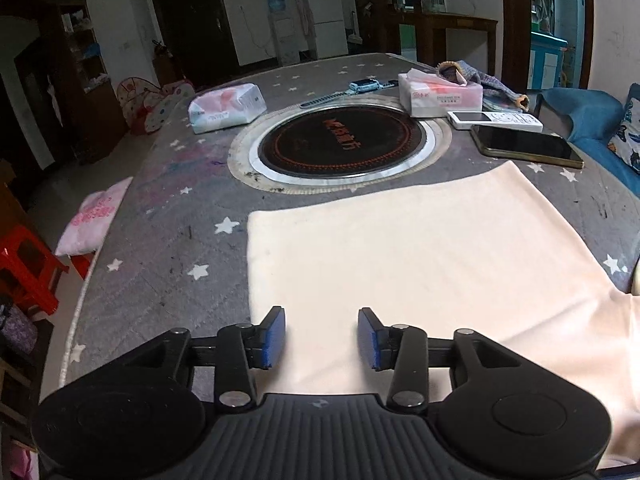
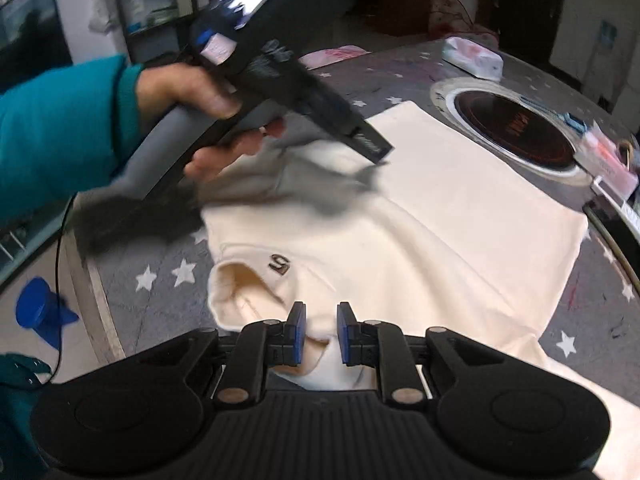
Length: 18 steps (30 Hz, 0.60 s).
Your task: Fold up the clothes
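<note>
Shirt (image 1: 420, 264) first, since that's the whole job: a cream top spread on the grey star-print counter (image 1: 168, 240), just in front of the round black hotplate (image 1: 340, 146).

Left wrist view: the far part of the shirt lies flat and smooth with a clean straight left edge, so it's either already laid out neatly or folded once, can't tell which. The left gripper (image 1: 322, 338) hovers over the near part of the cloth with its fingers spread wide and nothing between them. A phone (image 1: 526, 146), tissue box (image 1: 440, 94) and tissue pack (image 1: 226, 108) sit at the back, well clear of the shirt.

Right wrist view: the collar (image 2: 240, 284) with a small dark logo sits close to the near edge, and the cloth around it is bunched and wrinkled. The right gripper (image 2: 320, 334) is right above that bit, fingers partly open with a narrow gap; cloth shows through the gap, but I don't think it's pinched. The person's left hand (image 2: 192, 96) is blurred over the shirt's left side.

I'd say it's early days: body laid out, collar end messy, no neat finished stack yet.
</note>
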Each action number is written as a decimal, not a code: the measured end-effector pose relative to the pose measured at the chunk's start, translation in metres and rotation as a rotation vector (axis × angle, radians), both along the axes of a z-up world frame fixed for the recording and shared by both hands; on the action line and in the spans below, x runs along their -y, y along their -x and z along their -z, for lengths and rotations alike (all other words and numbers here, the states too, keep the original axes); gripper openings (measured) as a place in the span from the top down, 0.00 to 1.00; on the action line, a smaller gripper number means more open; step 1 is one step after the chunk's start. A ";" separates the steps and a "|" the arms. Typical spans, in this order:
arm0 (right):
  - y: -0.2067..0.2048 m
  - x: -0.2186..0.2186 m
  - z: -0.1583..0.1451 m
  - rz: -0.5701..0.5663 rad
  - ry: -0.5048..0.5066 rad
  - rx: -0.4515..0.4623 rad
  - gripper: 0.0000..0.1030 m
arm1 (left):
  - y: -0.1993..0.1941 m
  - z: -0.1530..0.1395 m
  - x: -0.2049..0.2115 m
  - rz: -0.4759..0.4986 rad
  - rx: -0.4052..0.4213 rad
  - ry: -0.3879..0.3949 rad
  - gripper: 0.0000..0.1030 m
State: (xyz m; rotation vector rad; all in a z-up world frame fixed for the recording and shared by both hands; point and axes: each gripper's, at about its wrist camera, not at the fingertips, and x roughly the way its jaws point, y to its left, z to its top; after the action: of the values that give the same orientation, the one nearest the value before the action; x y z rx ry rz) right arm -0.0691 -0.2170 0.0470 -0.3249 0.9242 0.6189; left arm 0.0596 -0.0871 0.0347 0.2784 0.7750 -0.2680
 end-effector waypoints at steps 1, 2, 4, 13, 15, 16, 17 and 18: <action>0.002 -0.002 0.001 -0.004 0.012 0.004 0.84 | -0.001 0.001 0.000 -0.004 -0.007 0.000 0.57; 0.003 -0.003 0.003 -0.009 0.024 0.008 0.84 | -0.002 0.002 -0.001 -0.007 -0.011 -0.001 0.57; 0.006 -0.006 0.005 -0.017 0.049 0.017 0.82 | -0.004 0.003 -0.003 -0.012 -0.016 0.008 0.56; 0.018 -0.017 0.015 -0.046 0.125 0.067 0.94 | -0.009 0.008 -0.006 -0.033 -0.033 0.017 0.50; 0.023 -0.014 0.010 -0.046 0.107 0.071 0.94 | -0.010 0.009 -0.006 -0.033 -0.031 0.018 0.50; 0.026 -0.013 0.007 -0.051 0.100 0.069 0.94 | -0.010 0.009 -0.006 -0.033 -0.031 0.019 0.50; 0.030 -0.012 0.005 -0.060 0.097 0.065 0.95 | -0.010 0.010 -0.007 -0.033 -0.030 0.020 0.50; 0.034 -0.011 0.003 -0.069 0.094 0.061 0.95 | -0.010 0.010 -0.007 -0.033 -0.029 0.022 0.49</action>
State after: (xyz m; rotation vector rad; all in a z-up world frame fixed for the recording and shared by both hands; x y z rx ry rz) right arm -0.1036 -0.2059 0.0441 -0.4591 0.8885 0.6266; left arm 0.0692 -0.0799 0.0248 0.2410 0.8037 -0.2493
